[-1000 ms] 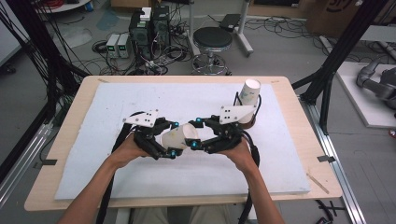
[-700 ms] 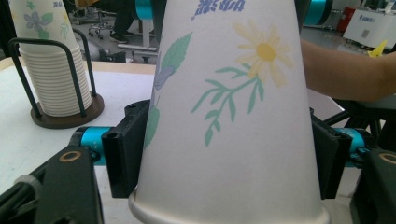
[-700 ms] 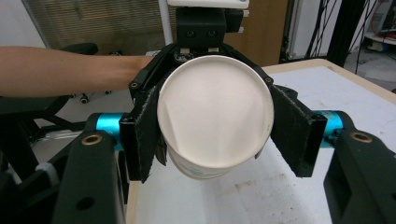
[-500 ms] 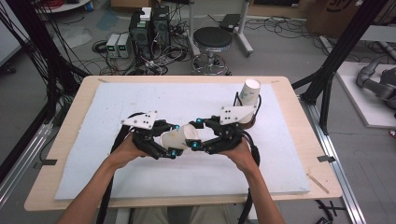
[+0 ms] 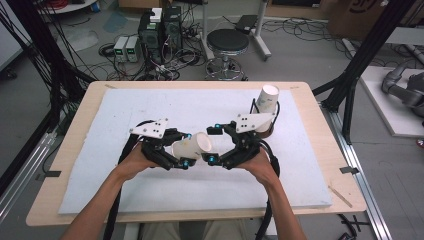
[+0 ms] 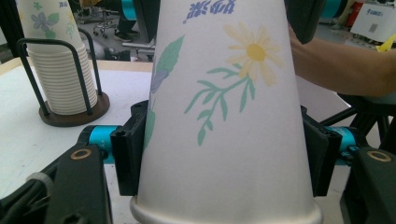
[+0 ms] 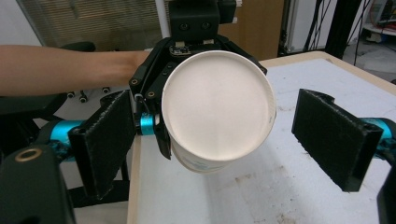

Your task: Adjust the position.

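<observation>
While the left tongs [image 5: 186,150] clamp a flowered paper cup [image 5: 192,146] by its sides near the rim, holding it on its side above the middle of the white-padded bench [image 5: 125,115], the right tongs [image 5: 214,145] stand wide, facing the cup's base. Behind them, a stack of cups [image 5: 266,102] sits in a wire holder.

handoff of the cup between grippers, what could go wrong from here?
1. The paper cup is thin; the left gripper, shut on its wall near the rim, could dent or crush it if the squeeze grows.
2. The right gripper is open with the cup's base between its jaws; the taper could let it slip when they close.
3. The cup stack in its holder stands just behind the right hand; a backswing may topple it.
</observation>
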### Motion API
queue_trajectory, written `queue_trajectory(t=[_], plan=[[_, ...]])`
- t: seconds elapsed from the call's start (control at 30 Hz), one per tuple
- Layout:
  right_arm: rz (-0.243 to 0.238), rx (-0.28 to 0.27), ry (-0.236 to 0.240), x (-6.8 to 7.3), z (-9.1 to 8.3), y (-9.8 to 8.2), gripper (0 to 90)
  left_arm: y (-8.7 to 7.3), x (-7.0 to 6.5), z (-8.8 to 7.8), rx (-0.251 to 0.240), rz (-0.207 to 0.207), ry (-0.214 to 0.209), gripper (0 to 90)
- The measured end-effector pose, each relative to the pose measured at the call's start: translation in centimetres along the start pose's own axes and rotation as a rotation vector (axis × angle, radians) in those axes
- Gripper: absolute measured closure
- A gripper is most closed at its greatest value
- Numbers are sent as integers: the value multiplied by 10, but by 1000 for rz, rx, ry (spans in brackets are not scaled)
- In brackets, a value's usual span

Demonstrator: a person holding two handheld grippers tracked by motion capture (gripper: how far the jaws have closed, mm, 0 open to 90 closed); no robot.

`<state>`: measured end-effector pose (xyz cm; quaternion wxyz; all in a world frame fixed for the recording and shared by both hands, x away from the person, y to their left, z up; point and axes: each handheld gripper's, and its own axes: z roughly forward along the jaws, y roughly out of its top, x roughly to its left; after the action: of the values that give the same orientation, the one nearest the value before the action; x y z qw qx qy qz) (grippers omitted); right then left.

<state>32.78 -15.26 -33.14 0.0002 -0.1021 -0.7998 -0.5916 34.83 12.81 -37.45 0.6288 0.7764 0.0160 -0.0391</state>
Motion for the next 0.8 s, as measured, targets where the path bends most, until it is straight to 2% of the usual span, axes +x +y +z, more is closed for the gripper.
queue_trajectory(t=[0.17,0.2,0.3,0.53,0.67,0.8], plan=[[1,13,-13,-1,-2,0,137,1,-2,-2,8,2,6,322],[0,18,-13,-1,-2,-1,137,1,-2,-4,15,3,10,322],[-6,40,-18,0,-4,-1,138,2,-3,-7,47,-37,25,316],[-29,120,-45,1,-4,1,138,7,-8,-21,118,-42,55,321],[-49,166,-62,2,-5,5,138,12,-12,-27,181,-36,75,322],[-67,224,-74,3,-3,7,138,16,-15,-29,268,-28,88,322]])
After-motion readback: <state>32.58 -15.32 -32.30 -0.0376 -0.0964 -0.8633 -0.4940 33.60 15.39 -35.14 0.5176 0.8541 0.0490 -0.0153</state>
